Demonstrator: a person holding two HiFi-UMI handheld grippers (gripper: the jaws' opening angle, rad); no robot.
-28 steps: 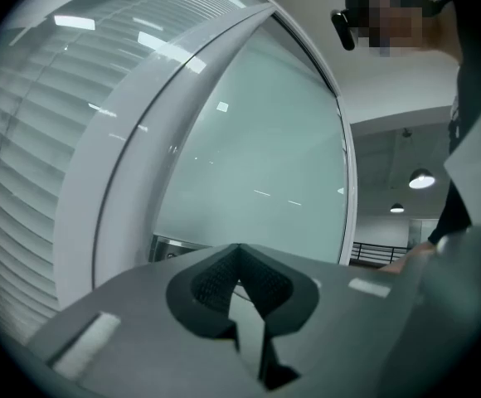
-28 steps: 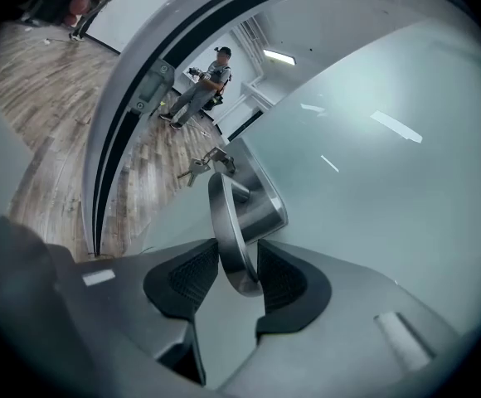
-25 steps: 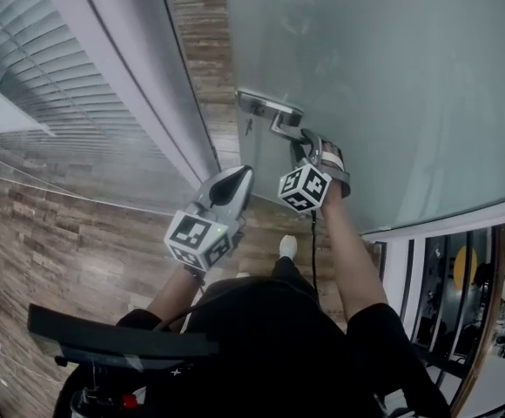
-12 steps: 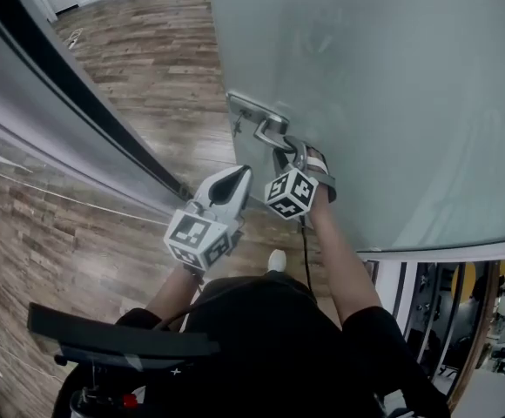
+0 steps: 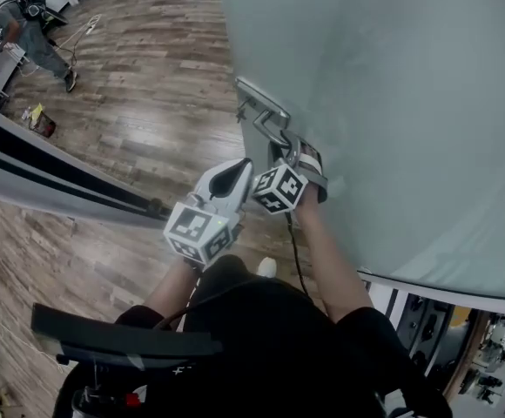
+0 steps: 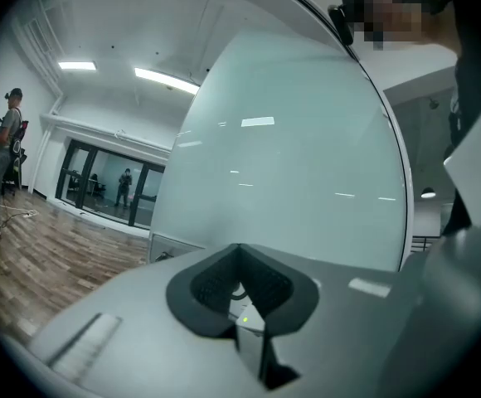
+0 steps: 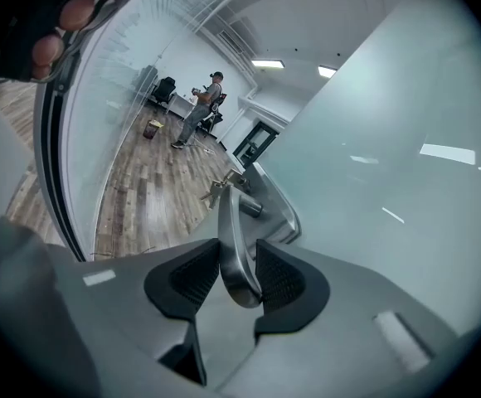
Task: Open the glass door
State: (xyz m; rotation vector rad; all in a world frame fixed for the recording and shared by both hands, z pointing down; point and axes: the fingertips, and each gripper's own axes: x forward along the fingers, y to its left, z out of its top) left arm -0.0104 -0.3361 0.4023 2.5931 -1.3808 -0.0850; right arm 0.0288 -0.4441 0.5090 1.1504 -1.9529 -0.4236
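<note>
The frosted glass door stands ajar and fills the right of the head view. Its metal lever handle hangs from a lock plate with keys in it. My right gripper is shut on the door handle. In the right gripper view the handle runs between the two black pads of that gripper, whose jaws have just been closing on it. My left gripper is shut and empty, just left of the handle and apart from it. In its own view, the left gripper faces the door.
Wooden floor shows through the doorway. A glass wall with a dark bottom rail runs along the left. A person stands far back in the room beyond, near chairs. My foot is by the door's lower edge.
The door has swung further open: the wall on the left has slid away and the room beyond has come into view. Both grippers have moved along with the handle.
</note>
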